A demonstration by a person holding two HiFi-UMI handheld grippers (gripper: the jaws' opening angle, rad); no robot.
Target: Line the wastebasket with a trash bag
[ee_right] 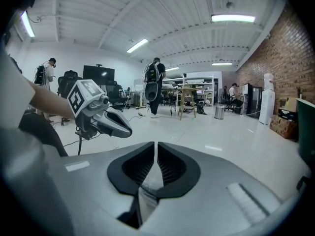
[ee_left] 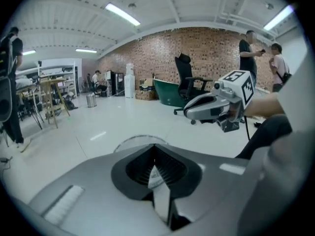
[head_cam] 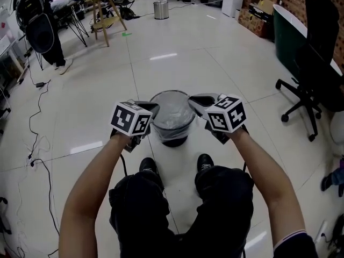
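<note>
A round wastebasket [head_cam: 173, 123] stands on the floor just in front of my feet, with a clear trash bag [head_cam: 172, 110] in its mouth. My left gripper [head_cam: 153, 108] hangs over the rim's left side and my right gripper [head_cam: 192, 100] over its right side. In the left gripper view the jaws [ee_left: 154, 146] are closed together with a pale strip of bag film [ee_left: 158, 180] pinched between them, and the basket rim [ee_left: 132, 141] shows just beyond. In the right gripper view the jaws [ee_right: 155, 144] stand almost together, with clear film [ee_right: 150, 182] between them.
A black office chair [head_cam: 310, 85] stands to the right beside a dark green tub [head_cam: 289, 36]. Cables [head_cam: 36, 144] trail across the floor at left. A steel bin [head_cam: 160, 9] and a wooden stand [head_cam: 107, 14] are far back. People stand in the room [ee_left: 248, 48].
</note>
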